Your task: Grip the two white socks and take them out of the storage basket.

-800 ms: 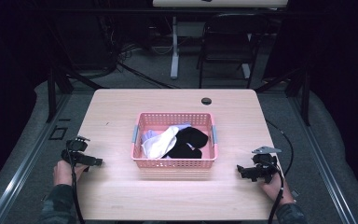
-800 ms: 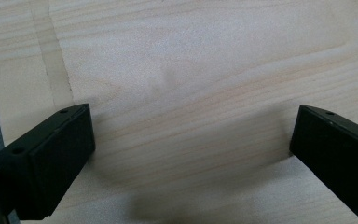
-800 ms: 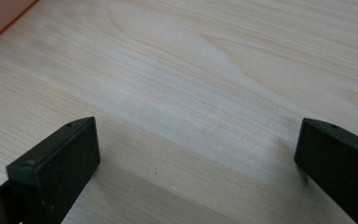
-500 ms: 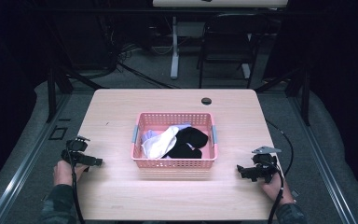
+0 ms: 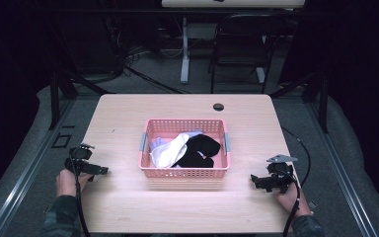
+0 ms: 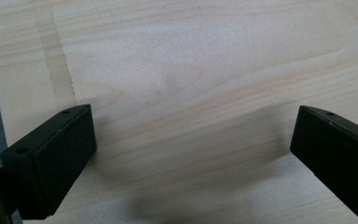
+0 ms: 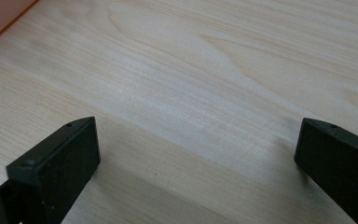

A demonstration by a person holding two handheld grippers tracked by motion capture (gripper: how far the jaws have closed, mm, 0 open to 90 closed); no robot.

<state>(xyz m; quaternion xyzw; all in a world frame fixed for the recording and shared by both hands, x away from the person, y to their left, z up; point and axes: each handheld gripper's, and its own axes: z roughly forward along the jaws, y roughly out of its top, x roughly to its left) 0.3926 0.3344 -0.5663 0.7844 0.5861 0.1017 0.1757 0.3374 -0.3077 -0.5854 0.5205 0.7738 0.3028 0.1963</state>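
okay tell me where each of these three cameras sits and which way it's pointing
High view: above the person's side, looking forward and down on the table, pink basket, both hands with the left claw and right claw.
Left gripper view: rides the left claw, looking down at bare wood between open jaws.
Right gripper view: rides the right claw, likewise over wood.
Shared: the same tabletop.

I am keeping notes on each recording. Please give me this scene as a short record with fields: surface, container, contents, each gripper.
surface: wooden table
container: pink basket, mid-table, between the two grippers
contents: white cloth on the left, black cloth on the right, touching
left gripper: open, nothing between the jaws, over bare table left of the basket
right gripper: open, nothing between the jaws, over bare table right of the basket
other: dark round hole near the far edge
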